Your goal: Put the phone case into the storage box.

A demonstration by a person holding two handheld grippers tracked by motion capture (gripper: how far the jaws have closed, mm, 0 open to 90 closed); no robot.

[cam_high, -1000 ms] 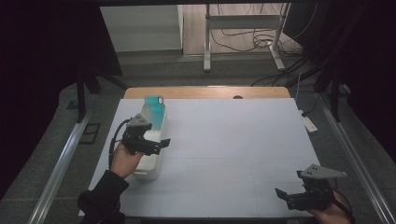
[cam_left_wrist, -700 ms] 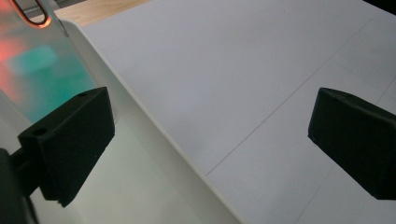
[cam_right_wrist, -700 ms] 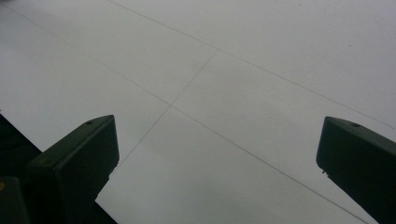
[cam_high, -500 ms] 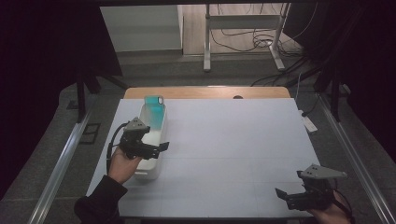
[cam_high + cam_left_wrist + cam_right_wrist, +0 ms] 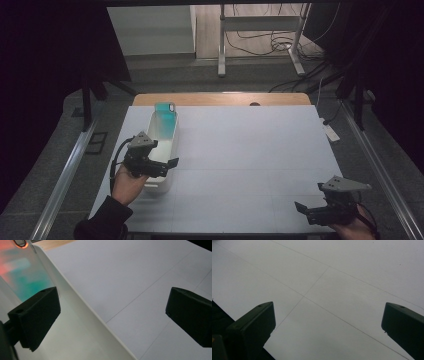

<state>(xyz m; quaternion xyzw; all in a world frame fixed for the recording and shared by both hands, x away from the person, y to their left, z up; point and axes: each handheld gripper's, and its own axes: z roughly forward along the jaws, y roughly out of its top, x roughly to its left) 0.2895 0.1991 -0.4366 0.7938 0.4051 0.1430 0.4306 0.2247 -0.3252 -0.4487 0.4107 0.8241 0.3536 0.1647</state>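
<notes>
I am holding my left gripper (image 5: 167, 165) wide open astride the white bin's (image 5: 159, 145) rim at centre left; my right gripper (image 5: 305, 210) is hovering open, lower right.

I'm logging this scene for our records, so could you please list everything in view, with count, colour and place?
White tray: one, long and white, left part of the table, running front to back.
Teal phone: one, teal back, leaning in the tray's far end.
Table: one, white top with thin grid lines, wooden strip at its far edge.
Metal stand: one, grey, on the floor beyond the table, cables beside it.
Left gripper: one, black, jaws open astride the tray's right wall.
Right gripper: one, black, jaws open, above the table's near right corner.
</notes>
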